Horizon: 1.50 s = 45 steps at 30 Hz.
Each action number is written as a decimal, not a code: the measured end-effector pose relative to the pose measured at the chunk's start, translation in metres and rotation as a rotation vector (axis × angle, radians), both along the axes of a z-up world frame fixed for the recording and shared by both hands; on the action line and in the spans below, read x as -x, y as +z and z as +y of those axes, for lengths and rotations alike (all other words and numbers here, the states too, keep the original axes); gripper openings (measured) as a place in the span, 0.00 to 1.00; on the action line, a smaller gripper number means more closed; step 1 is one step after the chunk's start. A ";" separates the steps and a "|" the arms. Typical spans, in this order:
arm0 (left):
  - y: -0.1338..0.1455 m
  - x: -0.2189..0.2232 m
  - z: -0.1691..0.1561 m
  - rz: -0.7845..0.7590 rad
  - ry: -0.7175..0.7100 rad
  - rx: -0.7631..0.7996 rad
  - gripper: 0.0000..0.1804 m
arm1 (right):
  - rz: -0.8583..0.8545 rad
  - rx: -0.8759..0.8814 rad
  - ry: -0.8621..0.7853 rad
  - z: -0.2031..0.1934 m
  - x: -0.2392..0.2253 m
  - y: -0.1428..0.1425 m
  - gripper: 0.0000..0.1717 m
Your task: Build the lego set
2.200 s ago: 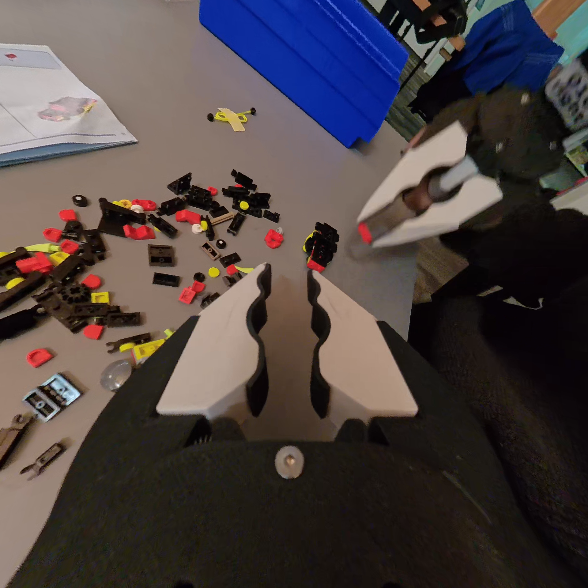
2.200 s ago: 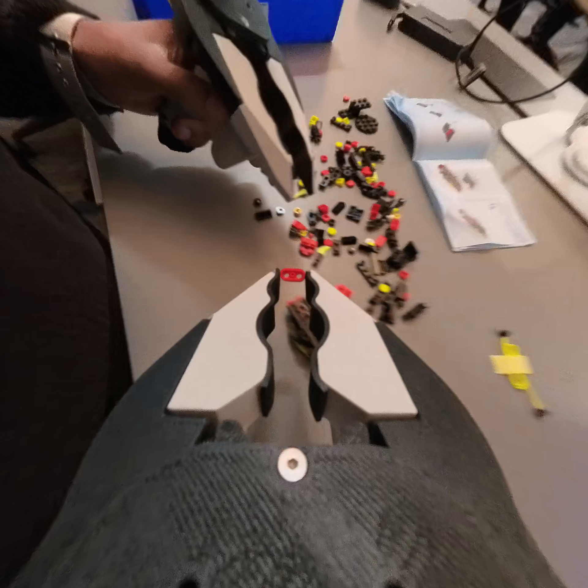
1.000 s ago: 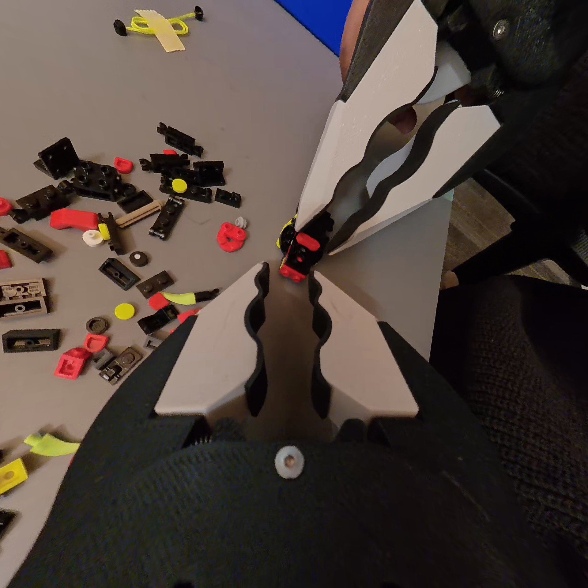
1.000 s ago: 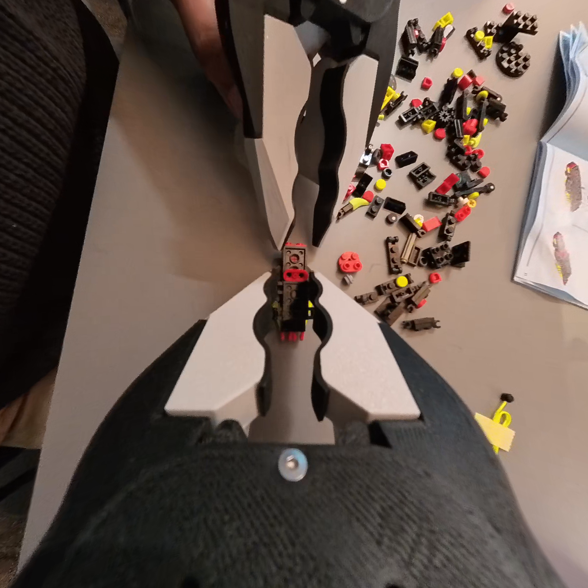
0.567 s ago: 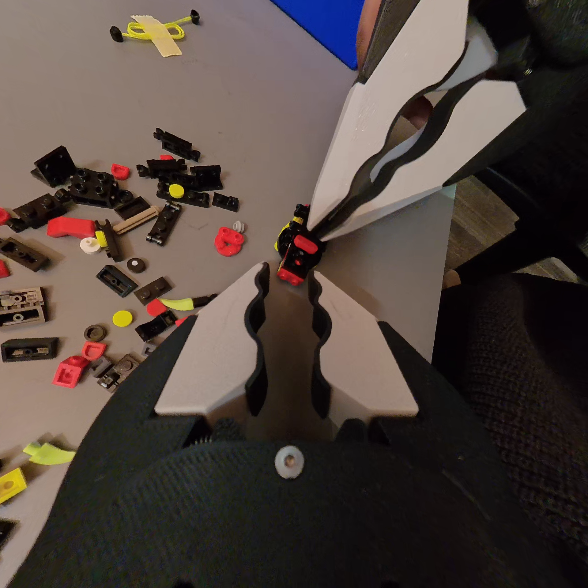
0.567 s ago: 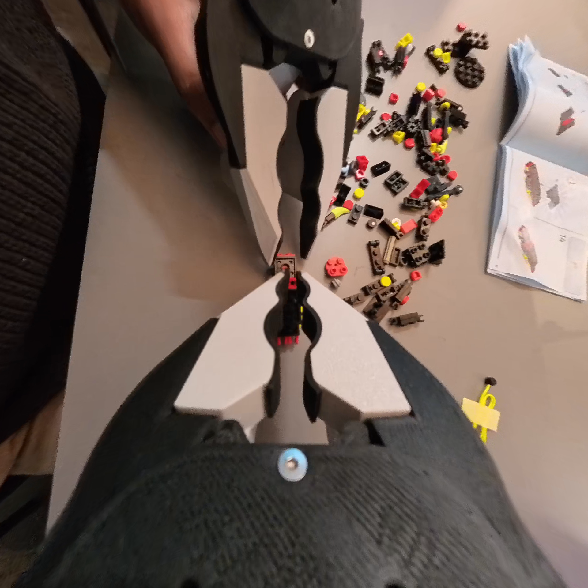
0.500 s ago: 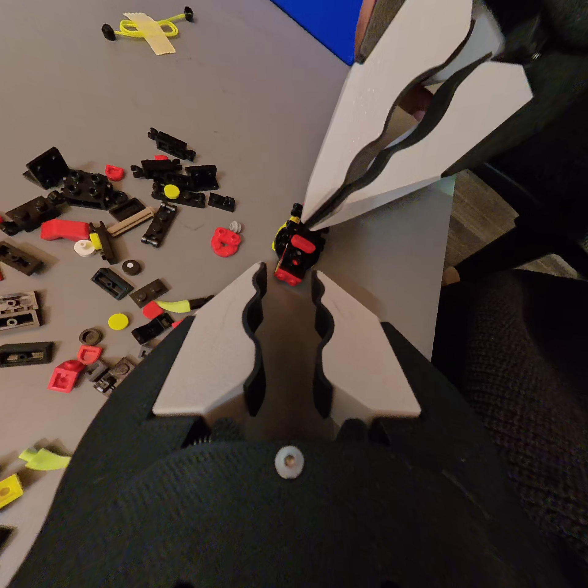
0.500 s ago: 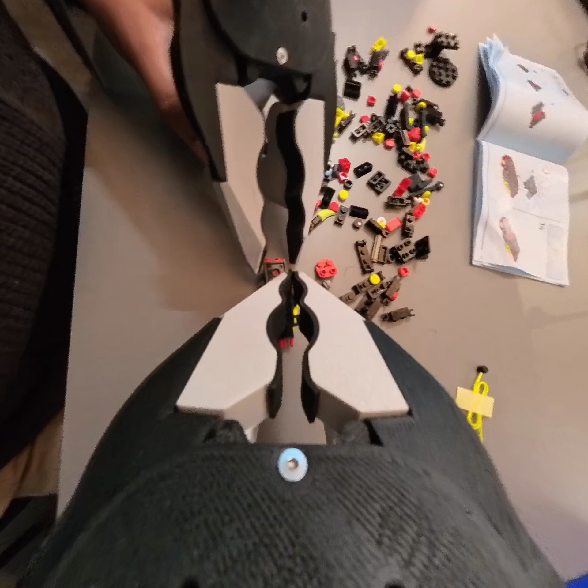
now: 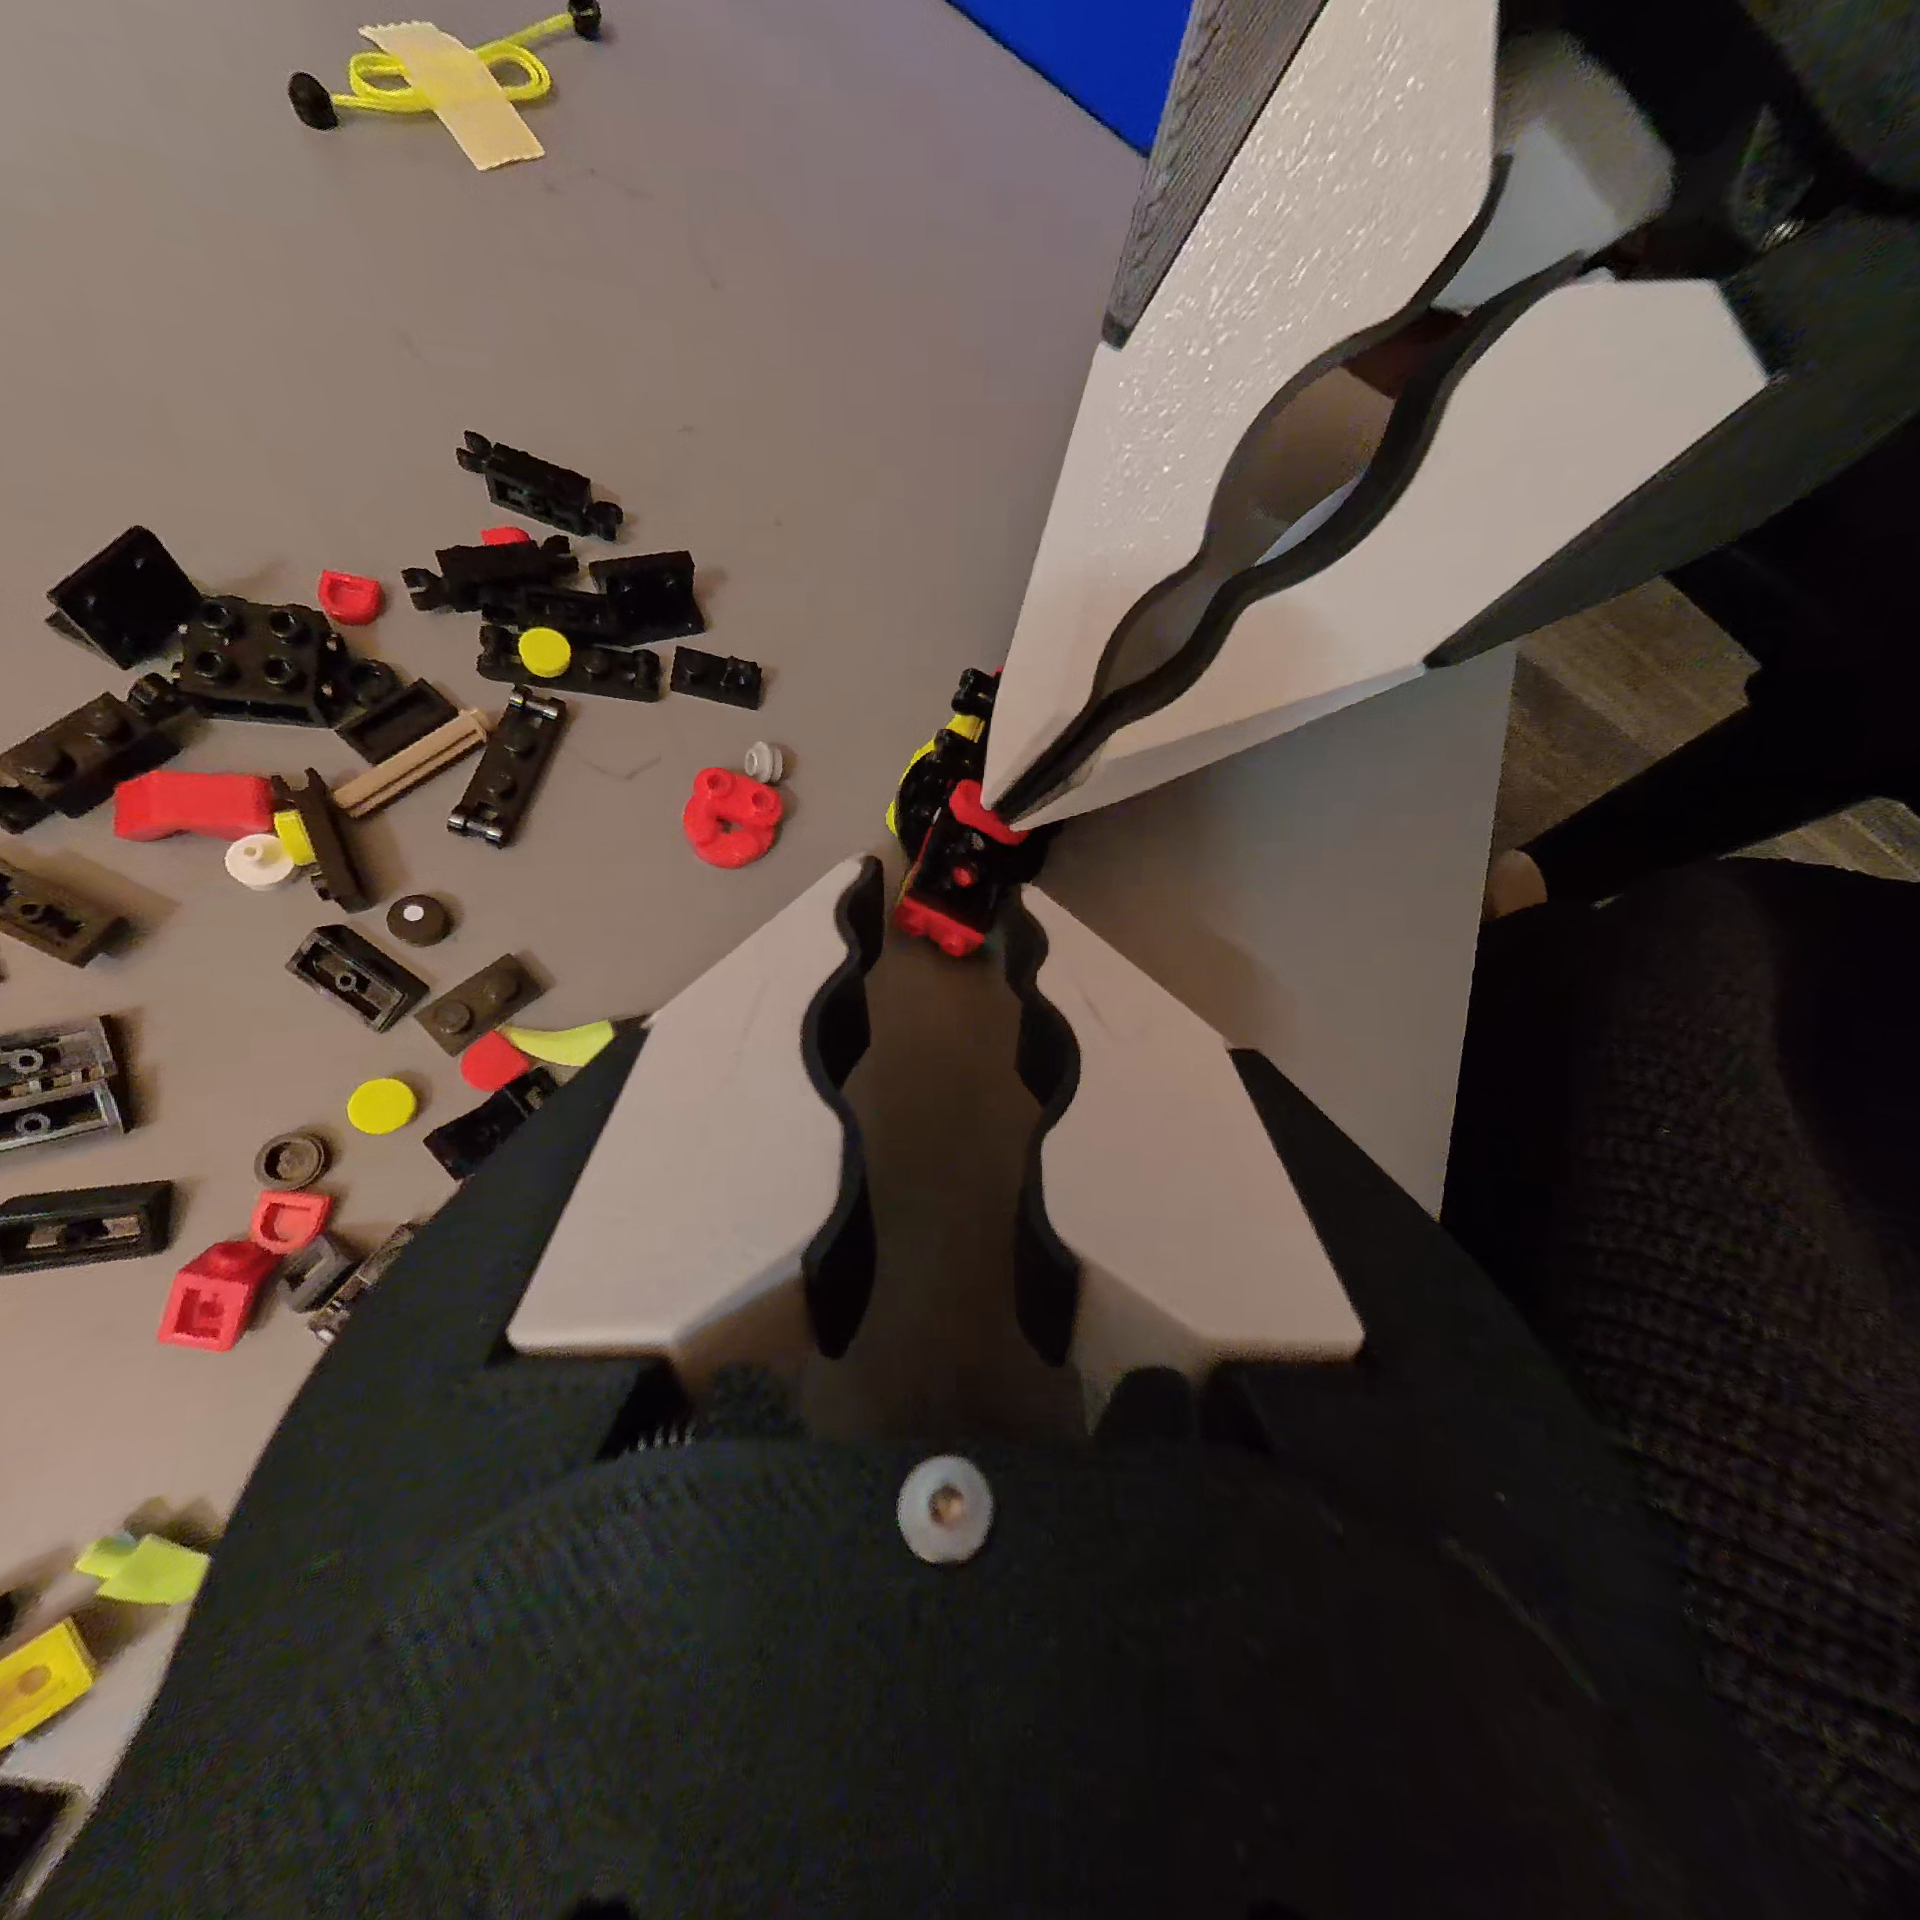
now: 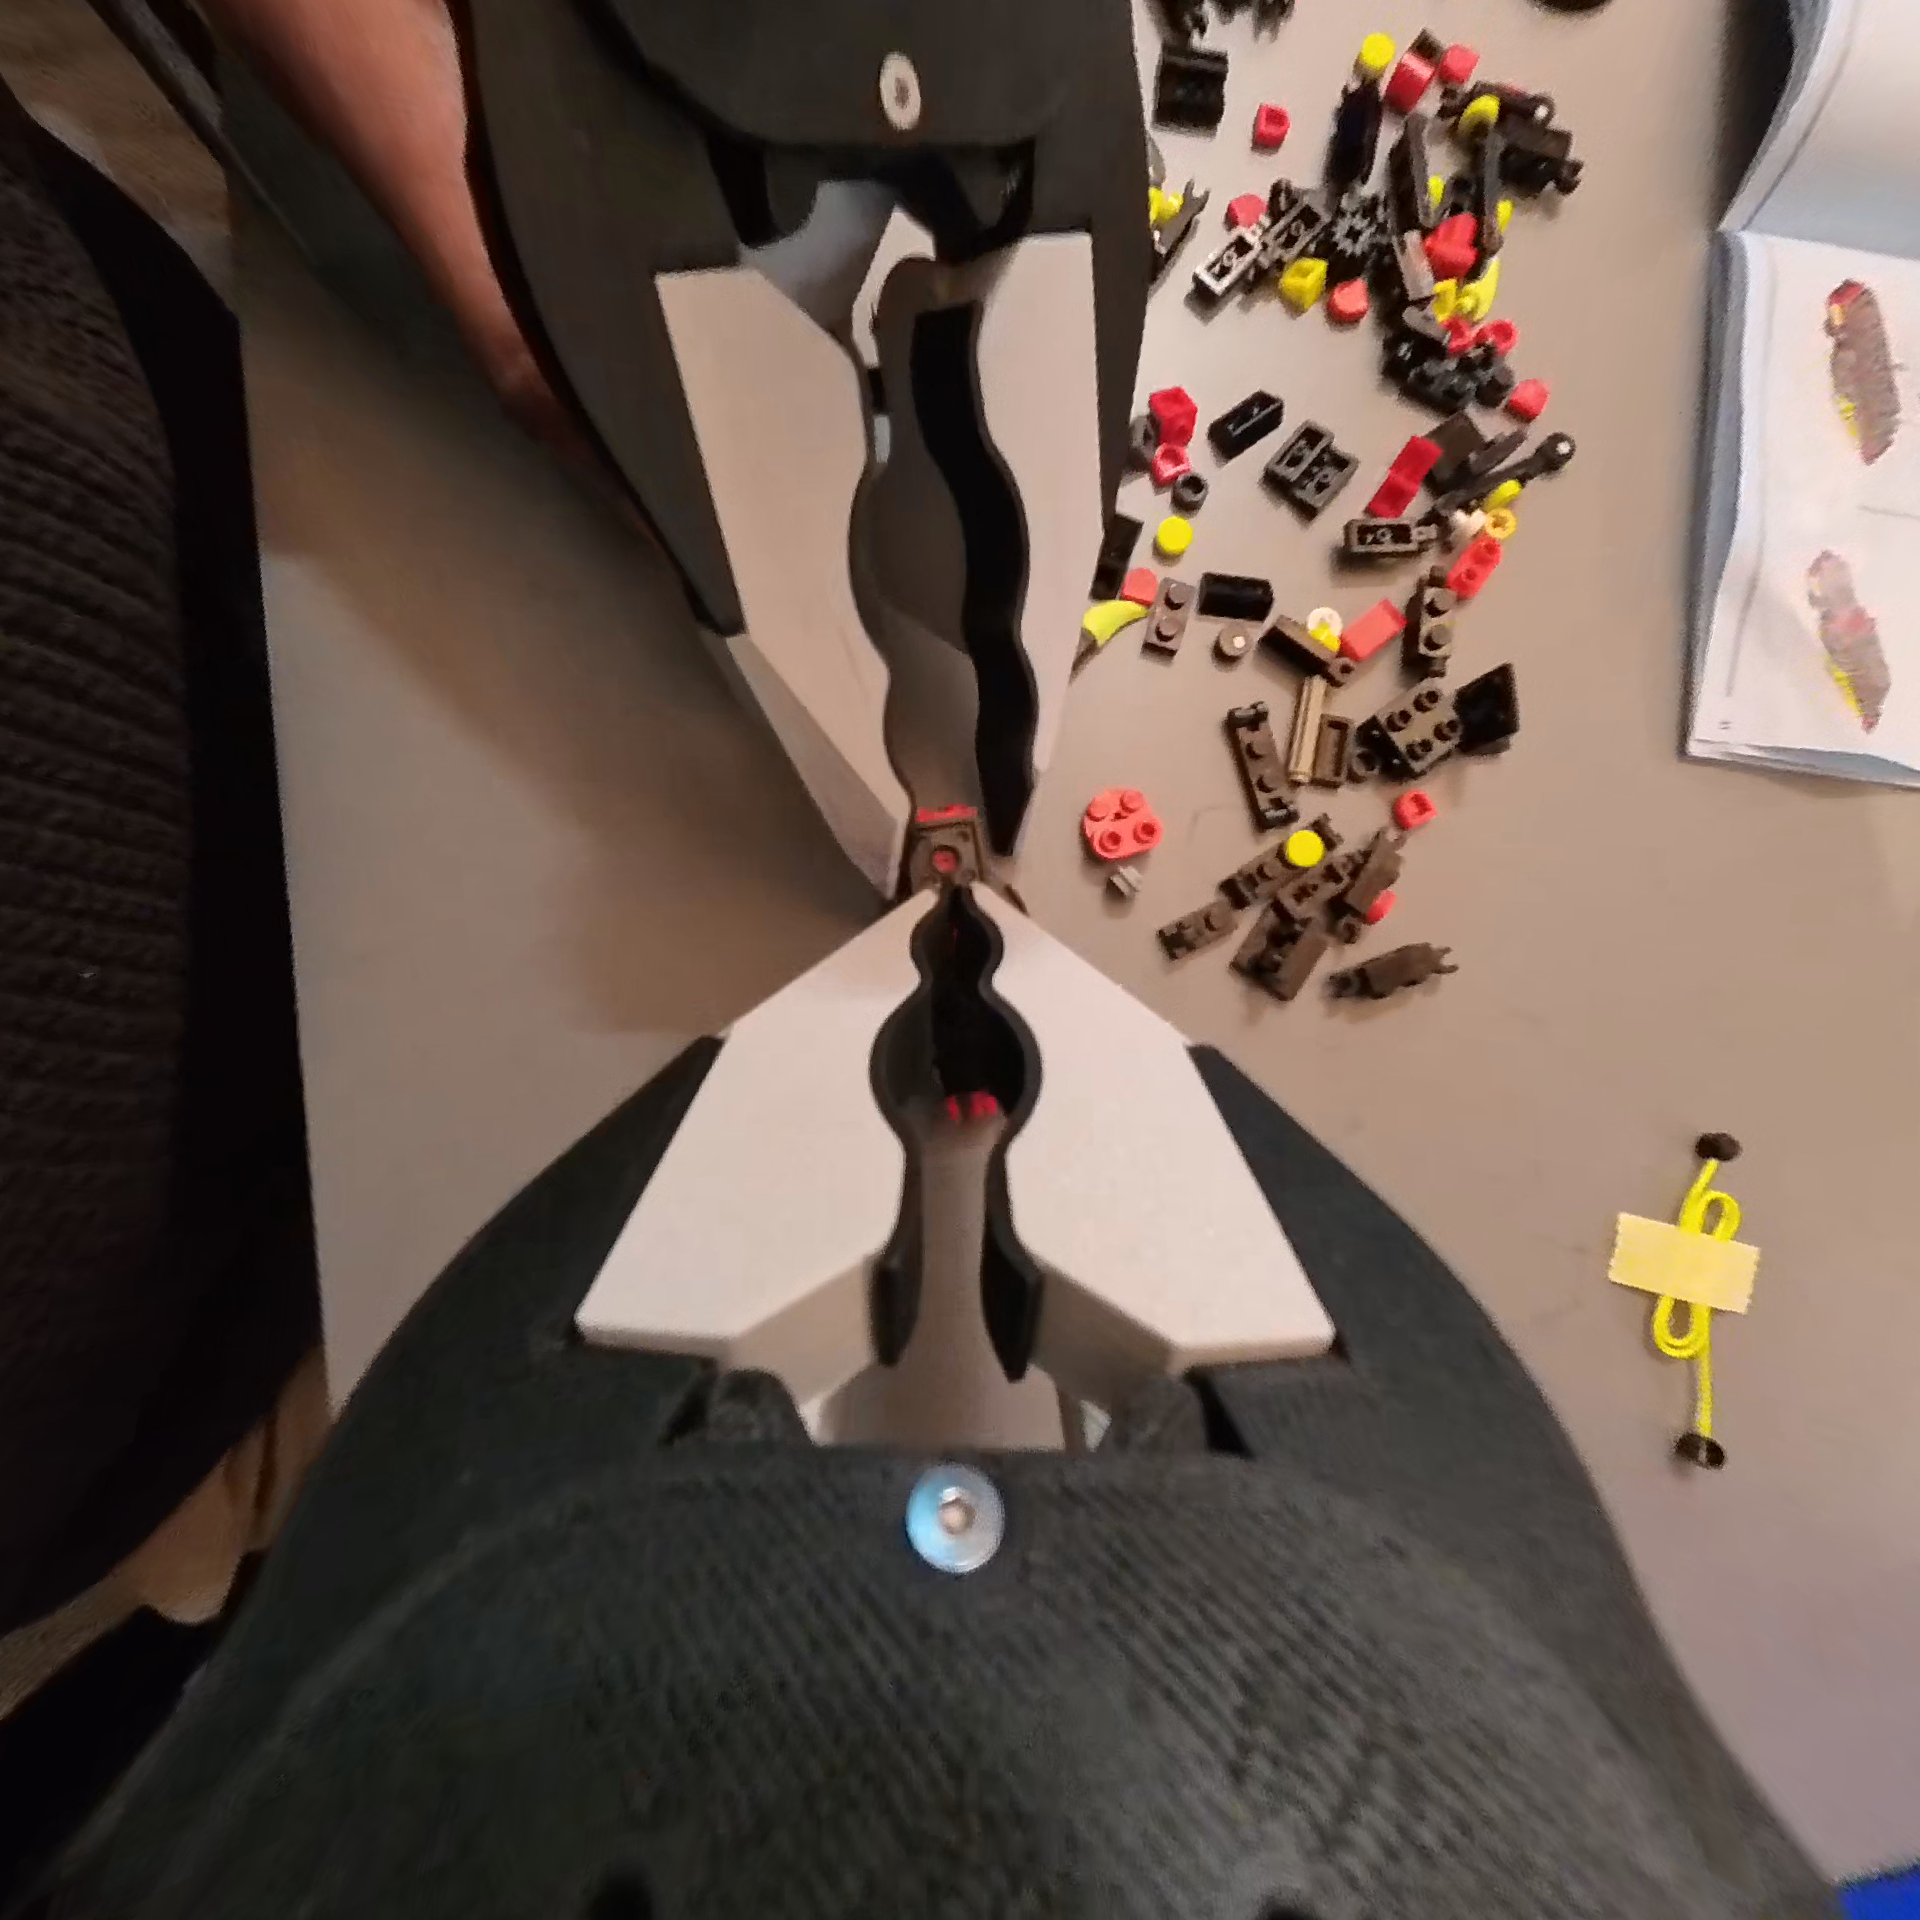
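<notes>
Much of both views is taken up by the black knitted covers on the grippers, which hide the near part of the grey table (image 9: 727, 260). The right gripper (image 10: 957, 891) is nearly closed, its tips pinching a small red piece on top of a little black, red and yellow brick model (image 9: 951, 852) that sits on the table close to its near edge; in the right wrist view most of that model is buried in the dark hollow between the fingers, and only red bits show at either end. The left gripper (image 9: 940, 904) is partly open, with the model's red end standing between its tips; whether the pads touch it cannot be made out. A red round brick (image 9: 730, 816) and a tiny grey stud (image 9: 764, 761) lie just left of the model. Farther left lies a scatter of loose bricks (image 9: 312, 727), black, red and yellow, several cut off by the picture edge. A yellow cord held under a strip of tape (image 9: 447, 78) lies far off on the table, and a corner of a blue box (image 9: 1070, 62) is mostly hidden behind the right gripper. An open booklet (image 10: 1818, 520) with printed pictures is cut off at the right; its print is too small to read. A hand (image 10: 416, 208) shows partly behind the left gripper.
</notes>
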<state>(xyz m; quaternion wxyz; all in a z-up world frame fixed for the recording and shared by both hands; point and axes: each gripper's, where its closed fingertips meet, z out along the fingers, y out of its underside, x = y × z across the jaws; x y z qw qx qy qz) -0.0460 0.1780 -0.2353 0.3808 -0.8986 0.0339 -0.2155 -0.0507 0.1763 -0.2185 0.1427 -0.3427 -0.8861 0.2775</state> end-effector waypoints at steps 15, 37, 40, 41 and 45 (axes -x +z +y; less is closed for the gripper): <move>0.000 0.000 0.000 -0.002 -0.001 -0.002 0.09 | -0.032 -0.043 -0.021 0.002 -0.001 -0.003 0.00; 0.001 -0.001 0.001 0.005 -0.001 -0.006 0.09 | -0.046 -0.131 0.107 0.001 -0.002 -0.004 0.00; 0.001 -0.001 0.001 0.009 0.000 -0.007 0.09 | -0.097 -0.135 0.126 0.002 -0.004 -0.007 0.00; 0.001 -0.002 0.001 0.010 -0.003 -0.009 0.09 | -0.104 -0.133 0.130 0.002 -0.004 -0.007 0.00; 0.001 -0.001 0.001 0.007 0.000 -0.008 0.09 | -0.106 -0.141 0.144 0.002 -0.003 -0.007 0.00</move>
